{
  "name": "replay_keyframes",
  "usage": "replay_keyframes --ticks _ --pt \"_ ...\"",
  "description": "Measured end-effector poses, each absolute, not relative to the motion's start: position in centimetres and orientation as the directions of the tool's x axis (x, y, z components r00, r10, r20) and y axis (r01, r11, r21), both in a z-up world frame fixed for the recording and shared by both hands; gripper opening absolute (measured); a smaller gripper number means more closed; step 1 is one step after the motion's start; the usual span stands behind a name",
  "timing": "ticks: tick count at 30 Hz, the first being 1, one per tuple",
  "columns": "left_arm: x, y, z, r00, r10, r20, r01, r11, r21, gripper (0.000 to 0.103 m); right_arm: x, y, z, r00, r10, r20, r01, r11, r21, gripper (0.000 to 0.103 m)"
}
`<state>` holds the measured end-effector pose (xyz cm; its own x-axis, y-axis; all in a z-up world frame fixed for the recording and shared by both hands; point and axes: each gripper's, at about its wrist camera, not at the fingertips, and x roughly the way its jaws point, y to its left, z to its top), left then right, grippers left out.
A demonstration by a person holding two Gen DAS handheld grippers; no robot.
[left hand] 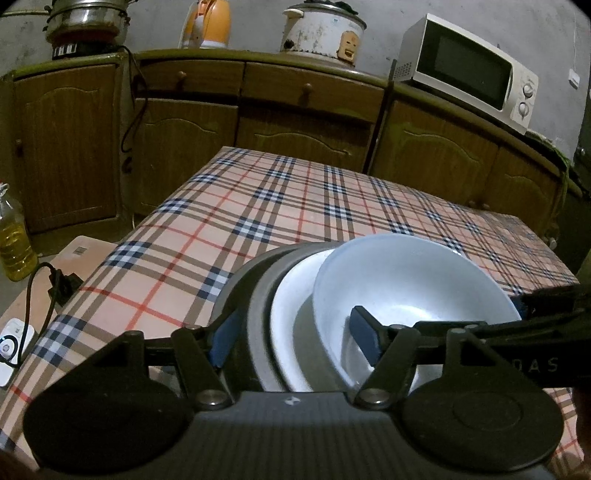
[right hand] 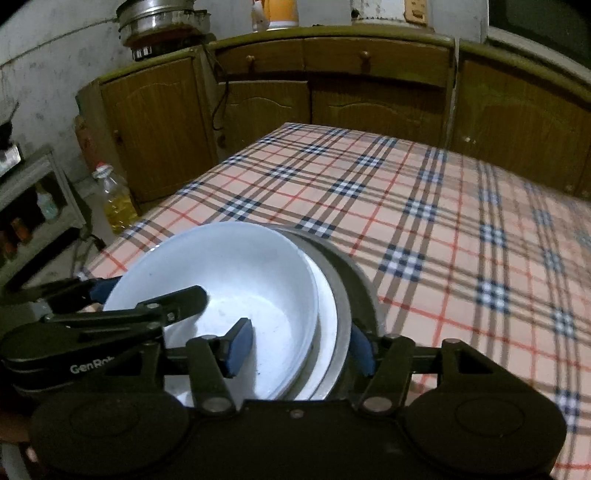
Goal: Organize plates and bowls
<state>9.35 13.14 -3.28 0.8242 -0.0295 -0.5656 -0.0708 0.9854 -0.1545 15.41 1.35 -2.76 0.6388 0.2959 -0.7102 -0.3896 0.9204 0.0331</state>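
Note:
A stack of nested dishes stands at the near end of the plaid-covered table (left hand: 258, 206): a grey bowl (left hand: 255, 295) (right hand: 364, 280) outermost, a white bowl (left hand: 291, 295) in it, and a tilted white bowl (left hand: 406, 280) (right hand: 240, 273) on top. My left gripper (left hand: 291, 339) straddles the stack's left rims, one blue pad outside the grey bowl and one inside the top bowl, with a small gap at the wall. My right gripper (right hand: 300, 347) straddles the opposite rims the same way, its inner pad clear of the wall. Each view shows the other gripper's fingers (left hand: 550, 295) (right hand: 173, 302) across the stack.
Brown cupboards (left hand: 306, 122) run behind the table, carrying a microwave (left hand: 465, 70), a rice cooker (left hand: 325, 29), an orange kettle (left hand: 210, 22) and a steel pot (left hand: 85, 18). An oil bottle (left hand: 13, 240) (right hand: 116, 203) and a cable with plug (left hand: 62, 288) lie left of the table.

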Motion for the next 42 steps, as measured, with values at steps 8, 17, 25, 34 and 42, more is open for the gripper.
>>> replay_keyframes --ticks 8,17,25,34,42 --pt "9.4 13.1 -3.3 0.823 -0.031 -0.567 -0.071 0.985 -0.156 0.07 15.2 1.6 -2.5 0.656 0.277 -0.702 -0.4 0.917 -0.012 0.071" --pt "9.5 12.9 -3.1 0.833 -0.024 -0.553 -0.077 0.984 -0.158 0.072 14.7 1.6 -2.1 0.678 0.279 -0.68 -0.39 0.921 -0.012 0.069" --pt "8.9 12.4 -2.4 0.847 -0.035 -0.531 -0.046 0.989 -0.139 0.078 13.6 0.5 -0.1 0.713 0.328 -0.62 -0.371 0.926 0.063 0.072" --pt "6.4 12.1 -1.0 0.852 -0.025 -0.523 -0.049 0.991 -0.128 0.086 10.8 -1.5 1.3 0.731 0.332 -0.596 -0.34 0.935 0.105 0.08" --pt "3.1 10.9 1.1 0.836 0.001 -0.549 -0.096 0.985 -0.145 0.095 8.0 -3.6 1.7 0.712 0.322 -0.624 -0.291 0.944 0.155 0.081"
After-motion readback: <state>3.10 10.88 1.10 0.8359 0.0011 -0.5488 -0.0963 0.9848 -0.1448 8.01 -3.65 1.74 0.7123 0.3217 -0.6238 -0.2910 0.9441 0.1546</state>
